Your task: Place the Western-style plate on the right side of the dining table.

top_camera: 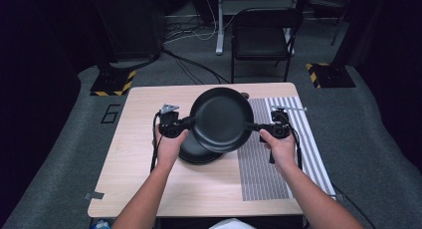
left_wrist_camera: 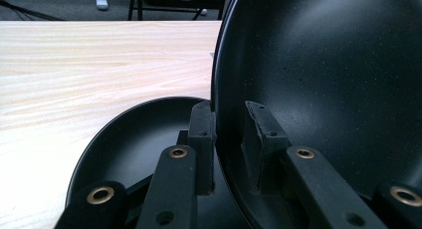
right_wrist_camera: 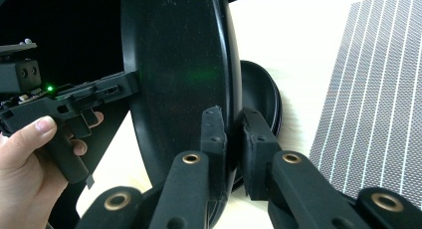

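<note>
From above, the left gripper (top_camera: pixel 185 123) and right gripper (top_camera: pixel 255 126) pinch opposite rims of one raised pan (top_camera: pixel 222 118), above a second pan (top_camera: pixel 198 154) on the table (top_camera: pixel 139 149). The left gripper view shows its jaws clamping the rim; the right gripper view likewise, with the striped mat (right_wrist_camera: pixel 378 104) beside.

Left hand-held gripper (top_camera: pixel 185 122): matte black body, grey three-cornered plate on top, black cable trailing. Right hand-held gripper (top_camera: pixel 255 127): same build. Jaw arms black, brass-ringed pivots, small screw holes. Forearms bare, no sleeves, no gloves.
</note>
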The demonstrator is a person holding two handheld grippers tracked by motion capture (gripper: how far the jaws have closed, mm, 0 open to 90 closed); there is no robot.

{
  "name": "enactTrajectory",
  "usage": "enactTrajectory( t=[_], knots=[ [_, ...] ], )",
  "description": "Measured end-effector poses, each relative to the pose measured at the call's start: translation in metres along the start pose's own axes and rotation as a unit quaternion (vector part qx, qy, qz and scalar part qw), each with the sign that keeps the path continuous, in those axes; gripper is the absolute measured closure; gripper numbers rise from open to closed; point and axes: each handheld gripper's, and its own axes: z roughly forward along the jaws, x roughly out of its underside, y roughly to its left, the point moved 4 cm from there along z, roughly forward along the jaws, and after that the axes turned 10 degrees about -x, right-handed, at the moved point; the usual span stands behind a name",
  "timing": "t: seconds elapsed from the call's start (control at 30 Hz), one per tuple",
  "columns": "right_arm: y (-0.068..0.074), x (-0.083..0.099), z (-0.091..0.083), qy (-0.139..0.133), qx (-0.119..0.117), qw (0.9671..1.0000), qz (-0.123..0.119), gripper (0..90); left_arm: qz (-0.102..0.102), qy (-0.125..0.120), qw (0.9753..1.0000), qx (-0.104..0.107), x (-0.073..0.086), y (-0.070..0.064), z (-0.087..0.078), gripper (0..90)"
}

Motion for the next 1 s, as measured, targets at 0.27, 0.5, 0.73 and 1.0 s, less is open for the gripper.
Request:
enactTrajectory(
  t=[0.27,0.5,0.73,1.0],
  knots=[
    [-0.004,0.0,-0.005,-0.004,0.002,1.0,0.005,82.0,0.005,0.0,1.0,0.006,-0.003,-0.006,0.004,75.2],
    [-0.008,0.001,-0.014,-0.012,0.007,0.9999,0.01,82.0,0.01,0.001,0.9998,0.016,-0.005,-0.014,0.01,75.1],
    [-0.011,0.0,-0.023,-0.018,0.015,0.9997,0.009,81.9,0.014,0.004,0.9996,0.024,-0.007,-0.021,0.016,75.3],
    [-0.016,0.001,-0.032,-0.027,0.019,0.9993,0.019,82.0,0.015,0.004,0.9992,0.038,-0.01,-0.03,0.021,75.8]
  ],
)
